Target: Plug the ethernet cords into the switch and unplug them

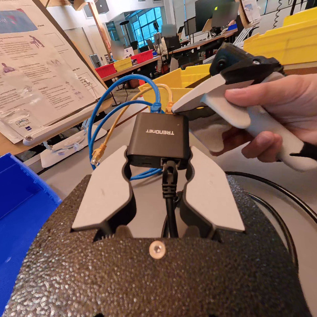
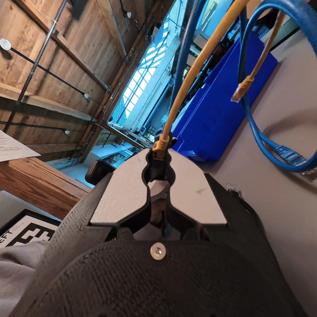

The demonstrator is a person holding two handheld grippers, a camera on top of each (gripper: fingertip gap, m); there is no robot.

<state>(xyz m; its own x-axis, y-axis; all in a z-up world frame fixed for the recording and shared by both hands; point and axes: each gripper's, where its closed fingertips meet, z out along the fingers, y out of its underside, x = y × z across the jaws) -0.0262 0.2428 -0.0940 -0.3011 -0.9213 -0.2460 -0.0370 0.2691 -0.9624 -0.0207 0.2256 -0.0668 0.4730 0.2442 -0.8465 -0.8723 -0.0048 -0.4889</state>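
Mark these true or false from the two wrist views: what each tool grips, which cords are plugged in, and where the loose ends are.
1. The left tool grips the black switch. True.
2. A black cord is plugged into the switch's near side. True.
3. Both ends of the yellow cord are plugged in. False: one yellow plug hangs free to the left of the switch.
4. The right tool is wide open, away from the cords. False: it is closed around the other yellow plug at the switch's far side.
5. A blue plug sits at the switch's far side. True.
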